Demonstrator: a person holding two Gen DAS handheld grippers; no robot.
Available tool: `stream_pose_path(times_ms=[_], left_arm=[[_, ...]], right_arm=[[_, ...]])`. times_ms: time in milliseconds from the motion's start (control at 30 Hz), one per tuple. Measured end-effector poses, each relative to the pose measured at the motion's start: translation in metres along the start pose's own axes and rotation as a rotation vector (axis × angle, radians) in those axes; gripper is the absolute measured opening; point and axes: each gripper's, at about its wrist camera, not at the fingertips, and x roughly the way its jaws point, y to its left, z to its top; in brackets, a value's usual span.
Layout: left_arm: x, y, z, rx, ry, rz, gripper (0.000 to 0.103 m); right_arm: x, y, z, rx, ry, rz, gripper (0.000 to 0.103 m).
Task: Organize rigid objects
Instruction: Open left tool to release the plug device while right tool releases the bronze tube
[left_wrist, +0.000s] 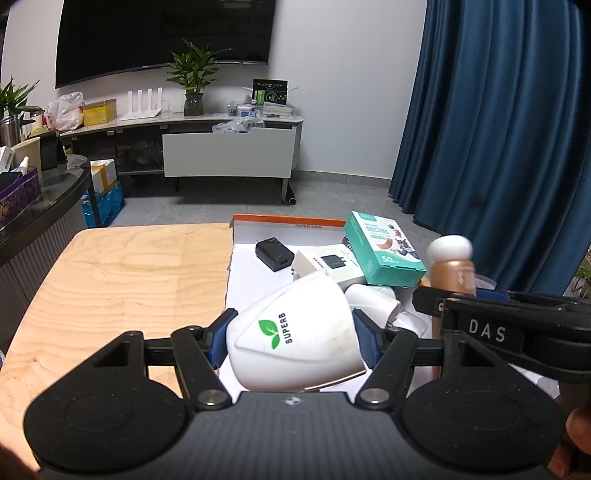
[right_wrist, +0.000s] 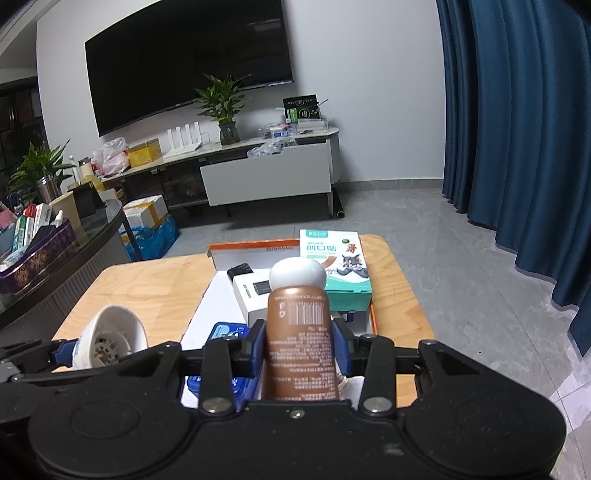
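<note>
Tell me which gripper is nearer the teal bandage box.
Right. The right gripper, shut on the brown tube, sits just in front of the bandage box. The left gripper, clamping the white SUPERB device, is farther off to the left.

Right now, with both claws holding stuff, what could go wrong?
The white SUPERB hair dryer is smooth and rounded, and the left gripper pinches only its sides, so it might slip.

The right gripper holds the brown tube right beside the left one, so the two could bump.

The tray already looks crowded around the green bandage box, so a tall tube might tip there.
</note>
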Motion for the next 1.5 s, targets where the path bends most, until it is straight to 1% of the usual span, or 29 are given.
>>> stream_pose_path(times_ms=[200,267,300,367,400,500,633,700,733,800,867,967,1133,1300,1433,1500], left_arm=[[0.008,0.001,-0.002,-0.001,0.021,0.004,0.067],[0.011,0.001,-0.003,0.003,0.027,0.005,0.067],[0.012,0.001,-0.003,0.000,0.031,0.002,0.067],[0.015,0.000,-0.004,0.000,0.041,-0.006,0.067],[0.016,0.000,-0.004,0.002,0.045,-0.012,0.067],[0.019,-0.002,-0.005,0.006,0.055,-0.033,0.067],[0.022,-0.005,-0.008,0.014,0.068,-0.064,0.066],[0.020,-0.007,-0.010,0.016,0.068,-0.074,0.074],[0.019,-0.008,-0.009,0.022,0.067,-0.071,0.081],[0.014,-0.011,-0.009,0.029,0.054,-0.072,0.085],[0.011,-0.013,-0.008,0.037,0.051,-0.072,0.090],[0.004,-0.016,-0.006,0.041,0.037,-0.054,0.097],[-0.012,-0.019,-0.001,0.043,0.034,-0.011,0.103],[-0.033,-0.022,-0.005,0.047,0.032,0.018,0.103],[-0.045,-0.024,-0.013,0.038,0.034,0.049,0.103],[-0.044,-0.025,-0.016,0.027,0.063,0.054,0.103]], right_arm=[[0.010,-0.001,0.000,-0.006,0.032,0.004,0.046],[0.009,-0.001,-0.001,-0.007,0.014,-0.012,0.047],[0.009,-0.003,0.000,0.006,0.010,-0.009,0.049],[0.009,-0.008,0.000,0.031,0.002,0.015,0.073],[0.008,-0.009,0.001,0.031,-0.014,0.012,0.074],[0.004,-0.009,0.004,0.035,-0.043,-0.014,0.074],[-0.003,-0.011,0.007,0.051,-0.068,-0.017,0.075],[-0.008,-0.011,0.008,0.046,-0.082,-0.028,0.077],[-0.010,-0.011,0.008,0.042,-0.089,-0.037,0.077],[-0.013,-0.011,0.009,0.035,-0.099,-0.054,0.078],[-0.018,-0.012,0.008,0.036,-0.100,-0.050,0.078],[-0.027,-0.013,0.008,0.041,-0.104,-0.056,0.079],[-0.045,-0.013,0.006,0.019,-0.106,-0.063,0.083],[-0.068,-0.017,-0.003,0.011,-0.103,-0.072,0.084],[-0.081,-0.024,-0.014,0.033,-0.088,-0.082,0.085],[-0.085,-0.026,-0.019,0.037,-0.076,-0.083,0.085]])
